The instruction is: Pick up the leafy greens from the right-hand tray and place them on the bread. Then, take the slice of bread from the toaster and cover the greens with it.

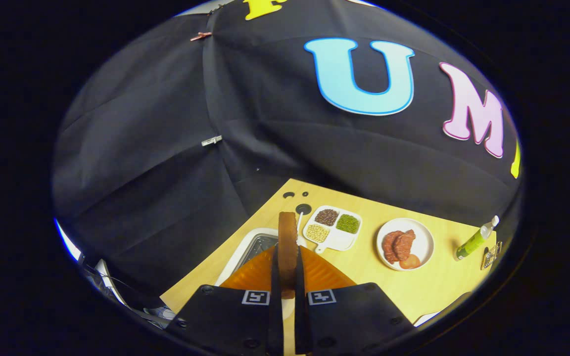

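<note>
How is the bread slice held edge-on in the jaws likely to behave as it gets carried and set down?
The bread slice stands straight between the closed jaws without drooping, so it is probably stiff, perhaps a toasted or model slice. It looks thin, so likely light. Gripped only near its lower end, it might pivot or slip if swung quickly above the wooden table.

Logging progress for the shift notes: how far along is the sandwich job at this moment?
In hand: the gripper is shut on the brown slice of bread, held on edge between its fingers above the wooden table. That fits the second step, taking the bread from the toaster. Whether the greens are already placed cannot be told here. Left: lay this slice over the greens.
</note>
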`<state>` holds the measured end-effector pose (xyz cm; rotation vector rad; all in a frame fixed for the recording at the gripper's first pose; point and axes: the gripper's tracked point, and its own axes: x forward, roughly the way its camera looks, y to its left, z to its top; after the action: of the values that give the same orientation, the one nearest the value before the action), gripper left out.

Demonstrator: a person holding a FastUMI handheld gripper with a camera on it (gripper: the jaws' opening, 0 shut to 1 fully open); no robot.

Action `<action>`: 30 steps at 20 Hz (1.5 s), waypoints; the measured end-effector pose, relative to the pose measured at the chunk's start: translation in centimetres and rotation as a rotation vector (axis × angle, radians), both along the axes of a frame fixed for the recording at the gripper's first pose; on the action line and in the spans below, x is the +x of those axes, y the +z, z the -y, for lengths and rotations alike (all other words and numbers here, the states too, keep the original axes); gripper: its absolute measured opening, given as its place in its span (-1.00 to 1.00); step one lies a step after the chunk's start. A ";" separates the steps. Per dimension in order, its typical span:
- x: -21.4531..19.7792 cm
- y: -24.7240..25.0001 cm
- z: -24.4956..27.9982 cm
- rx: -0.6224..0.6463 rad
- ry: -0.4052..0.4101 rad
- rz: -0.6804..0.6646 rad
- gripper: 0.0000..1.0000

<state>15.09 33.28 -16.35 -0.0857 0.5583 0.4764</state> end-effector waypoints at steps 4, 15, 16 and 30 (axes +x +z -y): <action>-0.8 1.2 4.1 0.057 -0.054 -0.013 -0.73; -5.7 -6.1 15.2 0.089 -0.187 -0.179 -0.73; -6.0 -6.7 15.6 0.100 -0.191 -0.191 -0.74; -8.5 -15.9 20.5 0.174 -0.240 -0.338 -0.73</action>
<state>6.59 12.79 -32.21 0.2301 0.8446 0.3037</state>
